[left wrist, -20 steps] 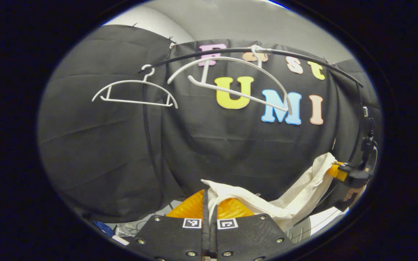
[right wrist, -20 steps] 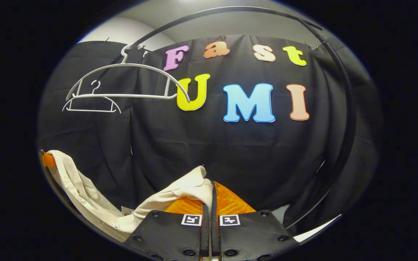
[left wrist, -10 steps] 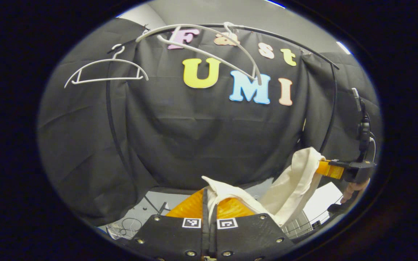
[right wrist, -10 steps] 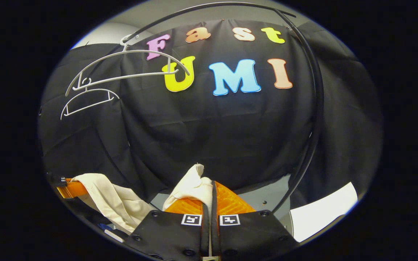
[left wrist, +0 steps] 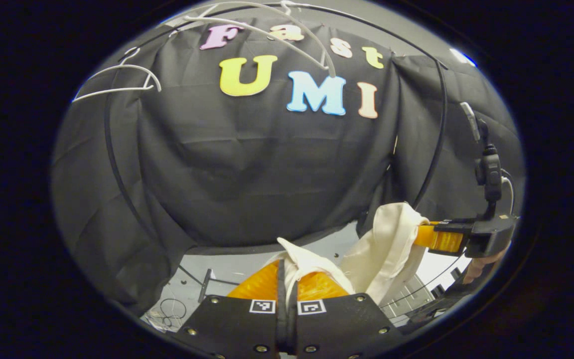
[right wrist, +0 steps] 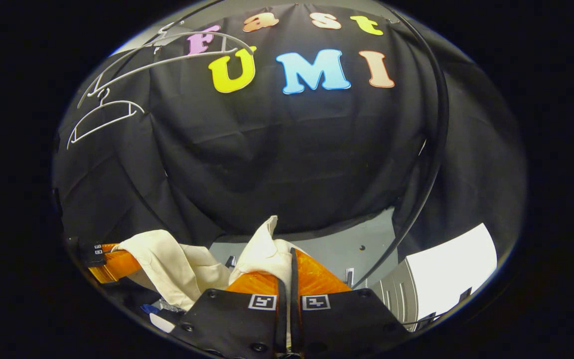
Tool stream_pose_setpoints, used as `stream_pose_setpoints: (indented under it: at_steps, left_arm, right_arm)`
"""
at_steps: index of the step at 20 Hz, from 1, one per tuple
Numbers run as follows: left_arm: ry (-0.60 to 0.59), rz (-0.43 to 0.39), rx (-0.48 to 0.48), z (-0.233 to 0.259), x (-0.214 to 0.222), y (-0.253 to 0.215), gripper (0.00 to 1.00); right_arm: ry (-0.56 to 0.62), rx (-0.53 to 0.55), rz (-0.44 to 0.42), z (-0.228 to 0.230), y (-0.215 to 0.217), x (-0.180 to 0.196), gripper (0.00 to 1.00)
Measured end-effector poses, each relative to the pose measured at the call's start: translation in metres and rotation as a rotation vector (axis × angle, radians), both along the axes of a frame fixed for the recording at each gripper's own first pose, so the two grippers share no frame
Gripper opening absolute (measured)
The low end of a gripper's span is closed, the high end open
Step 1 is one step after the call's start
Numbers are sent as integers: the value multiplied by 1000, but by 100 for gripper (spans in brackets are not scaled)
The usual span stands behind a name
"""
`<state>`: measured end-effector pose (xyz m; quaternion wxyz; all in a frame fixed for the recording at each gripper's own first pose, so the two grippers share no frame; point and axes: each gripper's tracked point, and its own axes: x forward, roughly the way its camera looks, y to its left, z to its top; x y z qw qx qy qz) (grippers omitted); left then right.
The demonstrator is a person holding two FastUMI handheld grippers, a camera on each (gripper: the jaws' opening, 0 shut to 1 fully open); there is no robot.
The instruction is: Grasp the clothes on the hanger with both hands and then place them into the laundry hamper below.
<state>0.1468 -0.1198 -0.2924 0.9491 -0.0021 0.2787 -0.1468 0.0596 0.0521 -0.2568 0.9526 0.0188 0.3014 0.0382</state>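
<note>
I've got the cream shirt off the hangers, slung between my two grippers. Left gripper and right gripper each pinch a bunch of it, with the white hamper low at the right.

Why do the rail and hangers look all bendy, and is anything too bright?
Left gripper view: the fisheye lens bows the straight black rail and the white hangers. Right gripper view: same bending; the white board at lower right glares, while the cream garment stays sharp.

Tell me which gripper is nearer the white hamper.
Right. The right gripper is just left of the hamper; the left gripper, across the cream garment, is farther left.
</note>
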Motion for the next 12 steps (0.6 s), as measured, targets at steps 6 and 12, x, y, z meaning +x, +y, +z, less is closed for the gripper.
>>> stream_pose_setpoints:
  at_steps: [6, 12]
  left_arm:
    - [69, 2, 54, -44, -6, 13, 0]
    - [164, 37, 43, -71, -14, 37, 0]
  right_arm:
    - [158, 33, -34, -44, -6, -11, 3]
    - [222, 27, -26, -59, -1, -21, 7]
